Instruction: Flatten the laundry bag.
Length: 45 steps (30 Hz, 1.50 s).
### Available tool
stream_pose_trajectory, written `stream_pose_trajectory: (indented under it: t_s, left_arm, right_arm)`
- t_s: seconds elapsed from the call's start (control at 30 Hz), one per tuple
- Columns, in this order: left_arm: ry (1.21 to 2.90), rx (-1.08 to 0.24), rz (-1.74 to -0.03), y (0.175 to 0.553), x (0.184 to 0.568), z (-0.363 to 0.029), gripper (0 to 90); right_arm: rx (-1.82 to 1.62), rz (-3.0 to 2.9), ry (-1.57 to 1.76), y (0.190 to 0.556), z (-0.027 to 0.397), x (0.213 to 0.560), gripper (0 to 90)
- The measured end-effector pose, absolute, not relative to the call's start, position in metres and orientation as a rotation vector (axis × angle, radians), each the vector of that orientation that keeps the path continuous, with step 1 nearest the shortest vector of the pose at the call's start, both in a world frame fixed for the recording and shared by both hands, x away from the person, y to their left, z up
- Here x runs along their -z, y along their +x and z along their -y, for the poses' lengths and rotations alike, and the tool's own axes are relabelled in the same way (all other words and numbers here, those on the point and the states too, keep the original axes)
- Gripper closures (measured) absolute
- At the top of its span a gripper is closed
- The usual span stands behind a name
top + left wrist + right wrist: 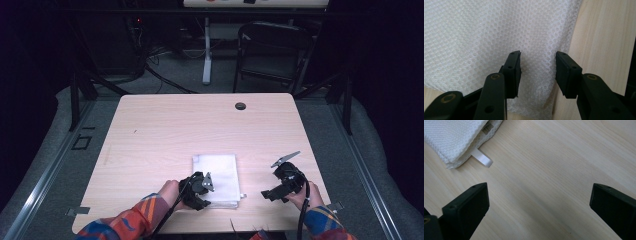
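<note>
1. Cloth (216,179), white and folded, lies at the table's (165,125) near edge; the left gripper (537,73) straddles a raised fold at its corner, jaws half-closed, not yet pinching.
2. Risk: the pinch may catch 1 layer and the stack unfolds.
3. Right gripper (537,207) hovers spread over bare wood, so nothing pins the cloth against sliding.

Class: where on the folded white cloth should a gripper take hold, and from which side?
Probably the folded white cloth at its near left corner, from the person's side: it lies flat, so only stacked edges give purchase. The left gripper already straddles that edge.
</note>
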<state>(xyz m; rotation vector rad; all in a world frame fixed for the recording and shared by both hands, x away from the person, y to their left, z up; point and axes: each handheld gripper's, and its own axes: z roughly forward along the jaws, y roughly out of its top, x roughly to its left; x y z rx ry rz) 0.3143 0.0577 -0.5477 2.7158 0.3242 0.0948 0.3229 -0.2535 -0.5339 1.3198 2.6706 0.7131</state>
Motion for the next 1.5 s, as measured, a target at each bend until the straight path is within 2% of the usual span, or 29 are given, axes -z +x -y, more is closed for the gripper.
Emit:
stream_pose_trajectory:
  t_s: [0.67, 1.13, 1.5]
  left_arm:
    - [2.699, -0.118, -0.355, 0.319, 0.549, -0.059, 77.6]
    - [2.656, -0.110, -0.373, 0.320, 0.542, -0.062, 79.8]
    - [2.527, -0.112, -0.434, 0.323, 0.525, -0.070, 79.7]
  right_arm:
    - [-0.696, -2.705, 1.303, 0.323, 0.251, 0.535, 4.7]
    - [-0.676, -2.699, 1.284, 0.322, 0.249, 0.534, 4.8]
    - [-0.690, -2.696, 1.278, 0.321, 0.247, 0.534, 7.7]
